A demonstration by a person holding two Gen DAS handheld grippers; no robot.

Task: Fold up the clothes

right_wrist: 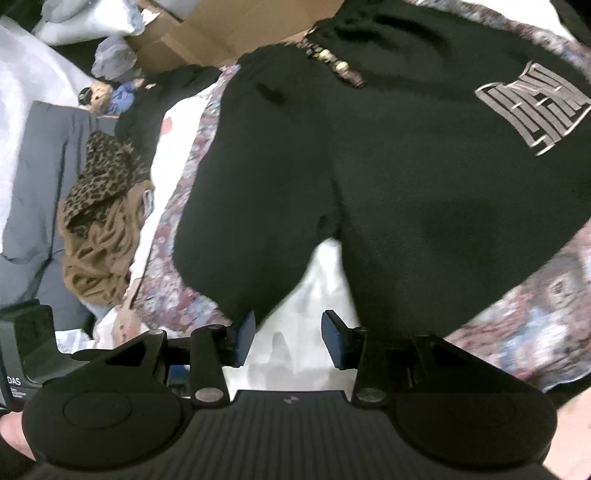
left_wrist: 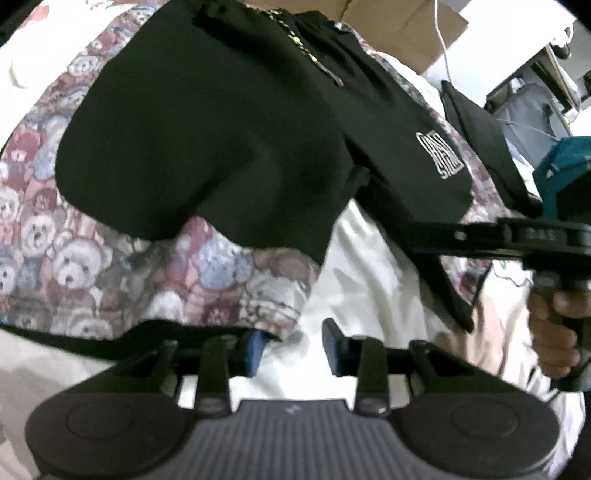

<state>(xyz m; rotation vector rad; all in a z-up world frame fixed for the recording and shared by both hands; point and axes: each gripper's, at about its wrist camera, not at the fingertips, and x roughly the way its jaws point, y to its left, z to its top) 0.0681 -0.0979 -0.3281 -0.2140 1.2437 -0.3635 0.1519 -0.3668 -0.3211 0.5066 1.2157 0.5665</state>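
So there's a pair of black shorts [left_wrist: 207, 122] spread flat on a teddy-bear print blanket [left_wrist: 74, 251], with a white sheet [left_wrist: 369, 280] showing underneath near the hems. Waistband faces away from the person, both leg openings point back toward them. A patterned drawstring [left_wrist: 306, 48] lies down the front, and there's a blocky white logo [left_wrist: 439, 155] on one leg.

The left gripper [left_wrist: 293, 347] has its jaws spread apart with nothing between them. It sits just short of the shorts, over the edge of the bear blanket and the sheet, with the hem of one leg a little ahead and to its left.

The right gripper [right_wrist: 288, 338] is also spread wide and empty. The shorts are right in front of it here: the gap between the two legs lines up with the gap between its blue pads [right_wrist: 245, 338], and the left pad is just about at the hem of one leg; can't tell if it's actually touching. White sheet shows between the pads.

Off to the side there's a leopard-print cloth [right_wrist: 99, 173] on a brown crumpled garment [right_wrist: 99, 254], and a cardboard box [right_wrist: 229, 29] beyond the waistband.
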